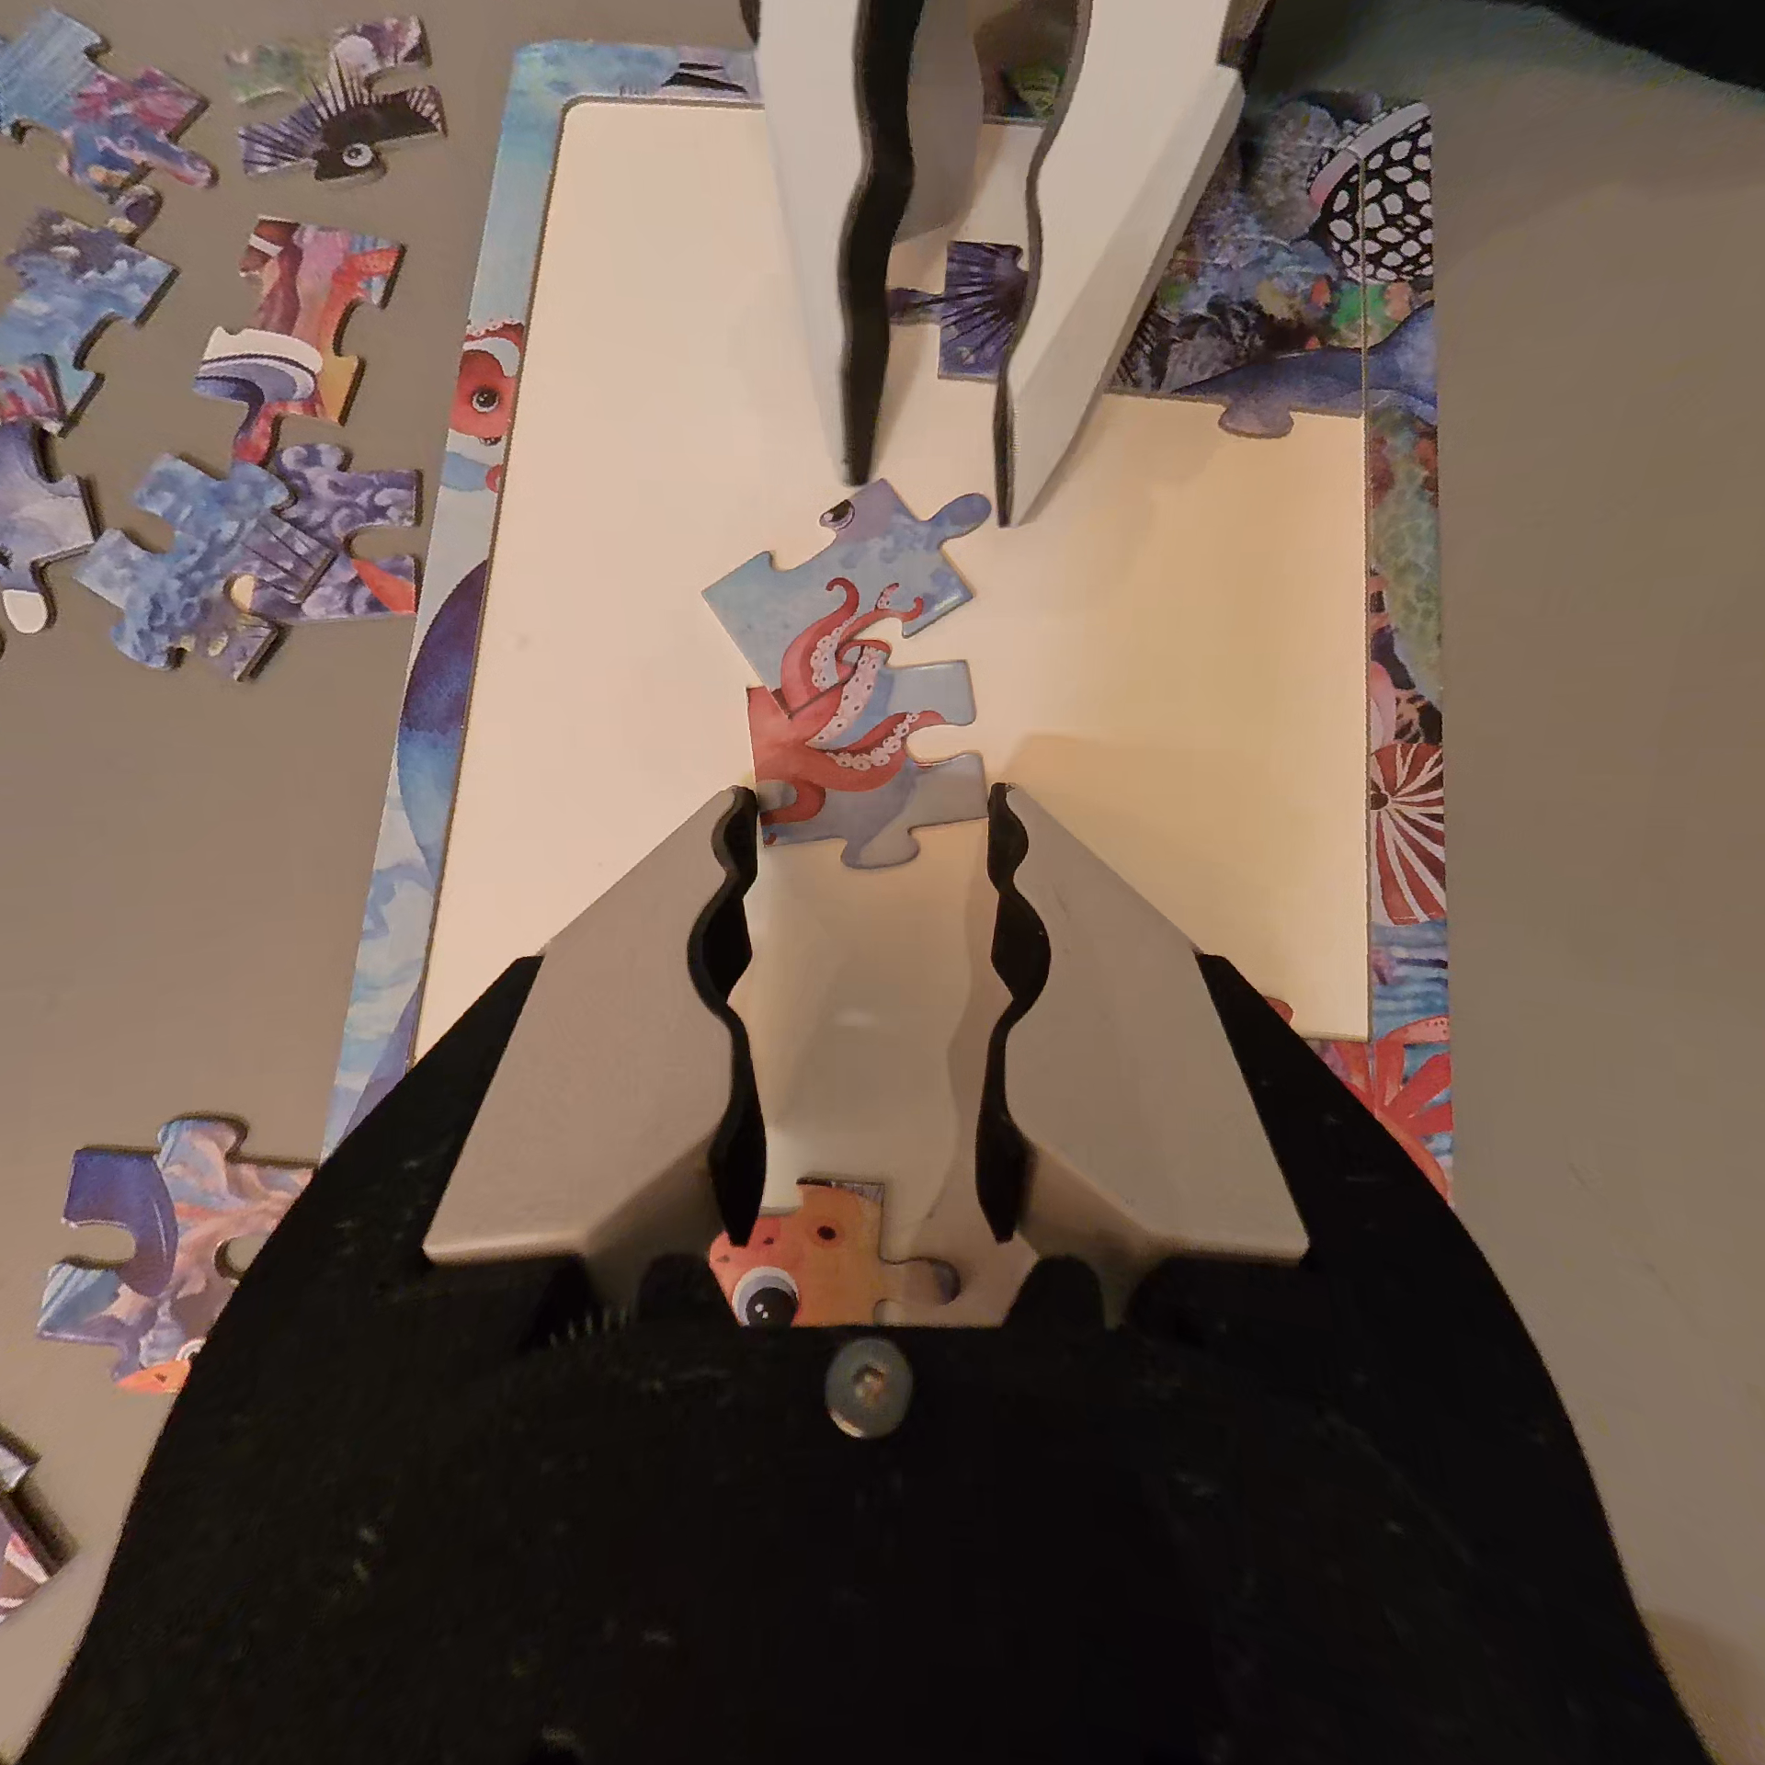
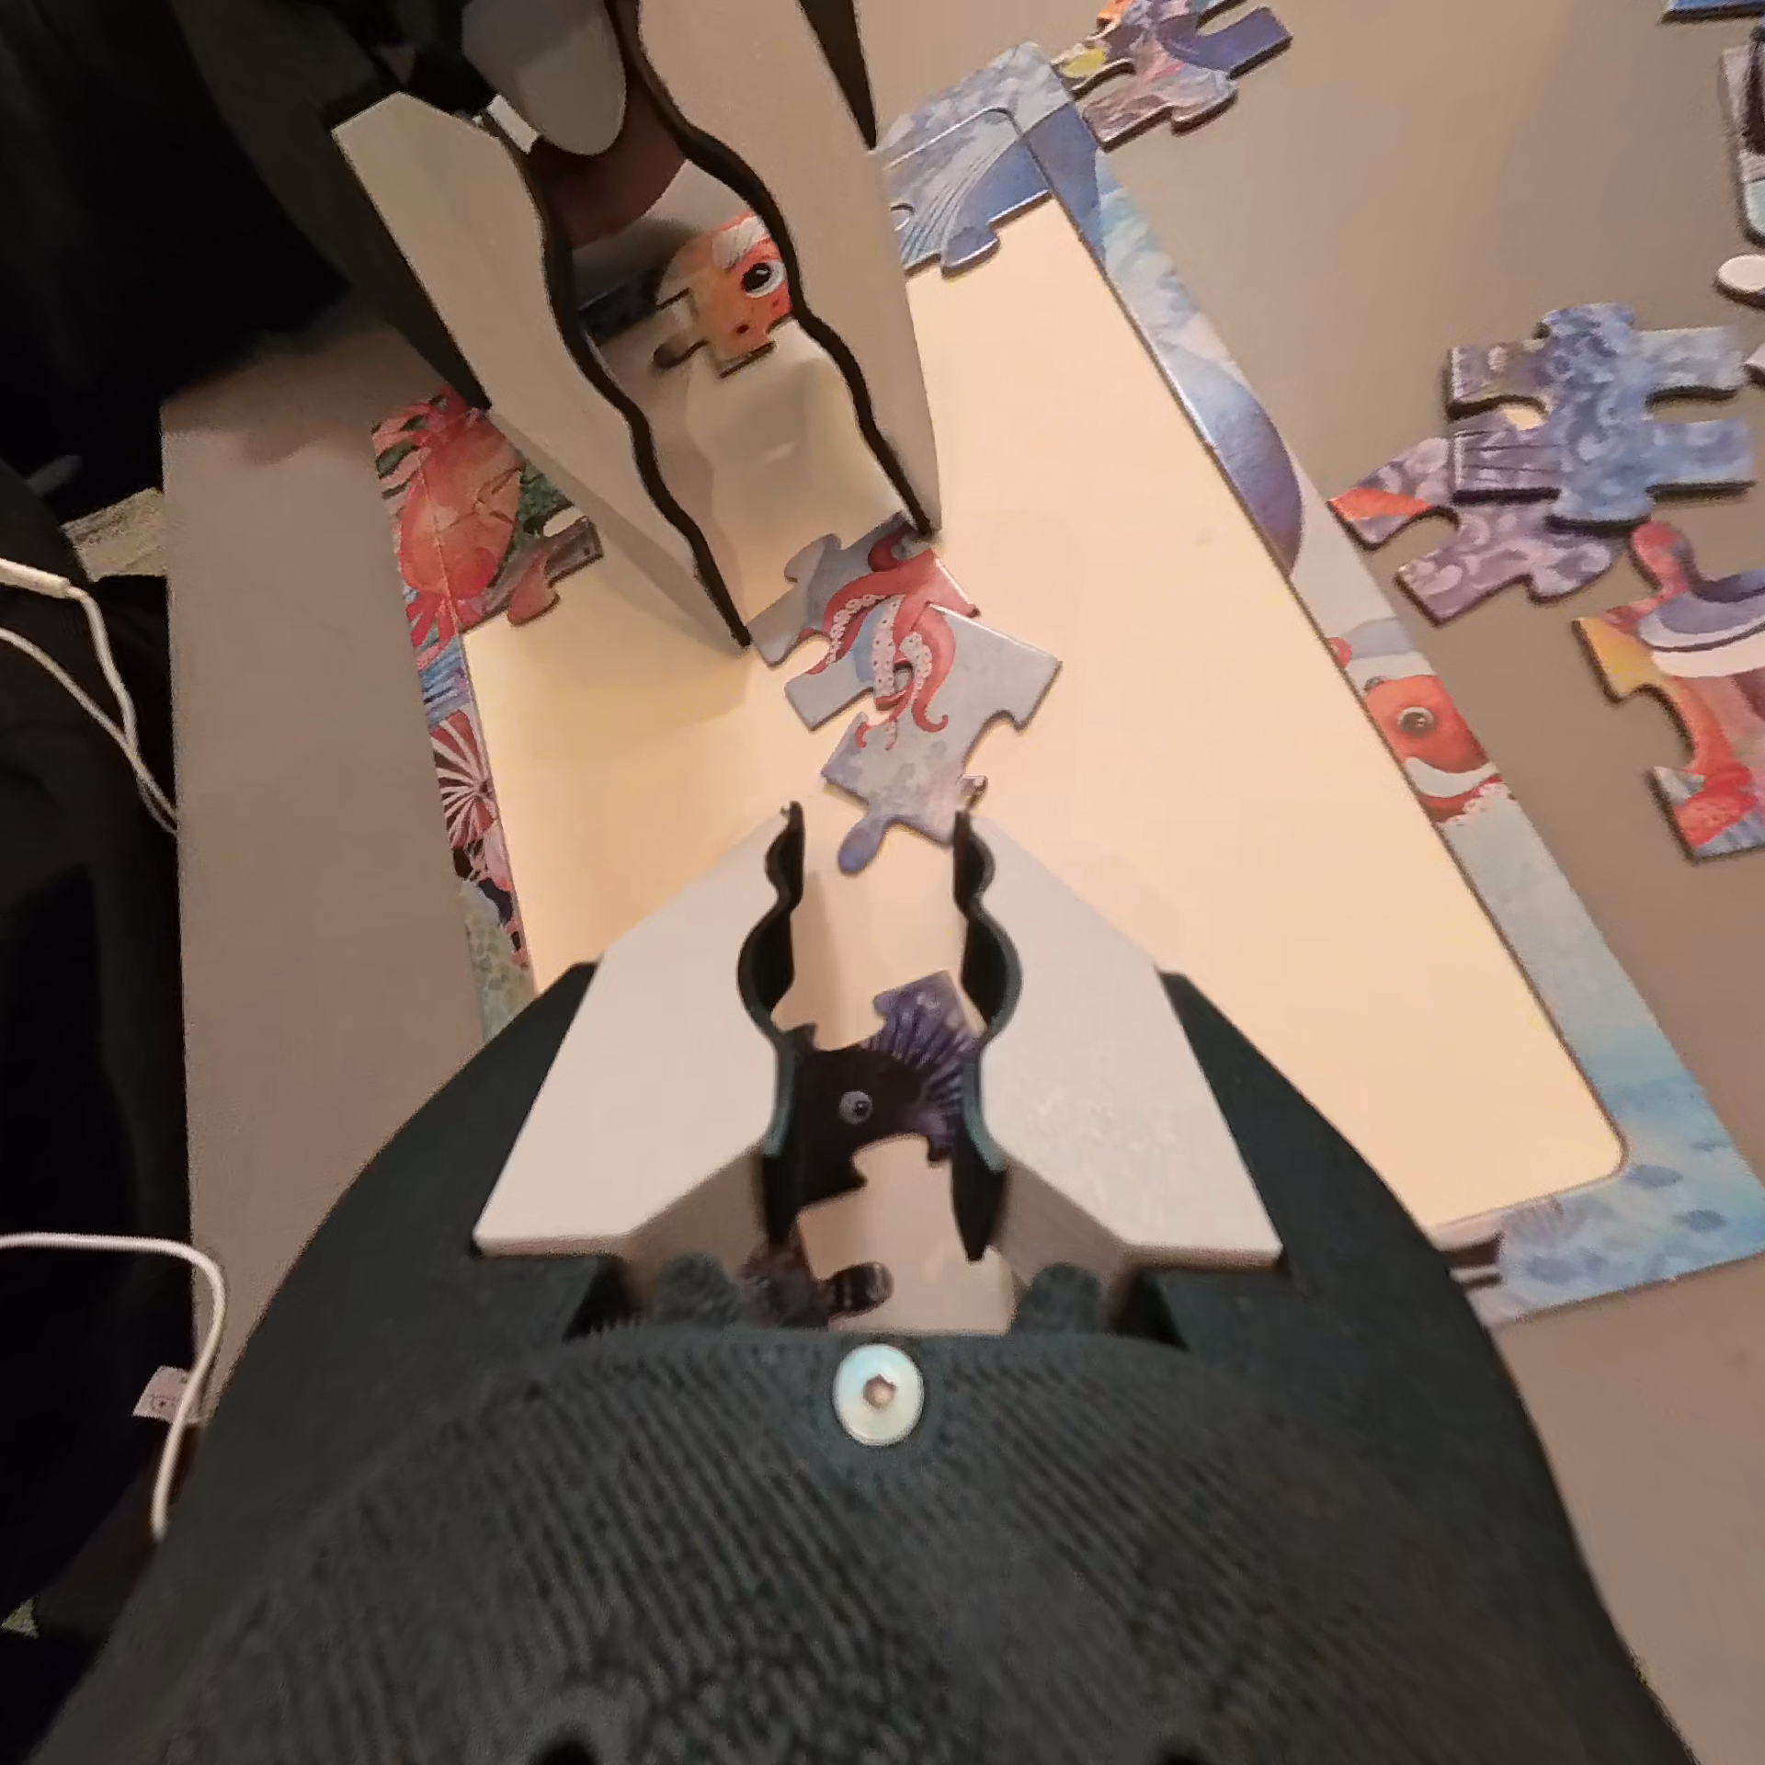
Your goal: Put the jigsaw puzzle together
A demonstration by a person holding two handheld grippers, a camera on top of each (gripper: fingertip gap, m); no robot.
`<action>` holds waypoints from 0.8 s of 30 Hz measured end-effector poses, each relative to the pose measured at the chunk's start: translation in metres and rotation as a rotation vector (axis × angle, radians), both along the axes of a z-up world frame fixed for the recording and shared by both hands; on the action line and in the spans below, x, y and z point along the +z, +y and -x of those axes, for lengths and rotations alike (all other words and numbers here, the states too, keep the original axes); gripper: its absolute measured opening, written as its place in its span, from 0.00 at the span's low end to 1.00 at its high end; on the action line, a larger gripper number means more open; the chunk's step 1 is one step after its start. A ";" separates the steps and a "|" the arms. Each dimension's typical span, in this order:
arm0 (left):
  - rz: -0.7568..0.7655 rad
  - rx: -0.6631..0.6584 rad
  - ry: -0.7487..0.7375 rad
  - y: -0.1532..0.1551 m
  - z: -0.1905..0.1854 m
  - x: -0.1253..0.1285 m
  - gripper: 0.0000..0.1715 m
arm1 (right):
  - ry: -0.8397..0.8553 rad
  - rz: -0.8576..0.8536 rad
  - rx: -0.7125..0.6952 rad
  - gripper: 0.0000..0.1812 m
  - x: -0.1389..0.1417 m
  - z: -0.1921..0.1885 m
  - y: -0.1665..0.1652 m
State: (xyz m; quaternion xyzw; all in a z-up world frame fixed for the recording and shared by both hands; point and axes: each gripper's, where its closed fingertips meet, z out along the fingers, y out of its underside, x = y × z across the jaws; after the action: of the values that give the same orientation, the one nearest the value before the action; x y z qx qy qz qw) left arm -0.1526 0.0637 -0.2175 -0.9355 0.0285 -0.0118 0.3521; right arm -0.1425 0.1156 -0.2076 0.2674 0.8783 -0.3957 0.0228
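A jigsaw puzzle tray point(image 1: 611, 287) lies flat on a grey table point(image 1: 191, 907), its cream-coloured inside mostly bare and its printed border showing sea creatures. Near the middle of the tray lie two octopus pieces point(image 1: 860, 669), pale blue with red tentacles, loosely joined and slightly crooked against each other. The left gripper point(image 1: 871, 802) points along the tray with its jaws apart, its black-edged fingertips on either side of the near end of the lower octopus piece; whether they touch it cannot be told. The right gripper point(image 1: 928, 497) comes in from the opposite end, jaws also apart and holding nothing, its tips just beside the far end of the upper octopus piece. A few pieces are already fitted in the tray: a dark spiny fish piece point(image 2: 879, 1079) under the right gripper, an orange fish piece point(image 1: 812, 1251) under the left gripper, and a patch with a spotted fish point(image 1: 1366, 210) in one corner. Loose pieces point(image 1: 258, 563) lie scattered on the table beside the tray, some overlapping. A white cable point(image 2: 105, 669) runs along the table's edge.
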 end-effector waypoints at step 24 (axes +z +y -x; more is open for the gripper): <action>-0.011 -0.012 -0.001 0.000 0.000 0.000 0.28 | 0.255 -0.092 0.218 0.34 -0.004 0.013 -0.027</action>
State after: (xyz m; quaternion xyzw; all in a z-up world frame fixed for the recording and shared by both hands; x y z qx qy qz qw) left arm -0.1530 0.0633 -0.2175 -0.9334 0.0338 -0.0142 0.3571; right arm -0.1558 0.0884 -0.2115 0.1188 0.9151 -0.3809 -0.0585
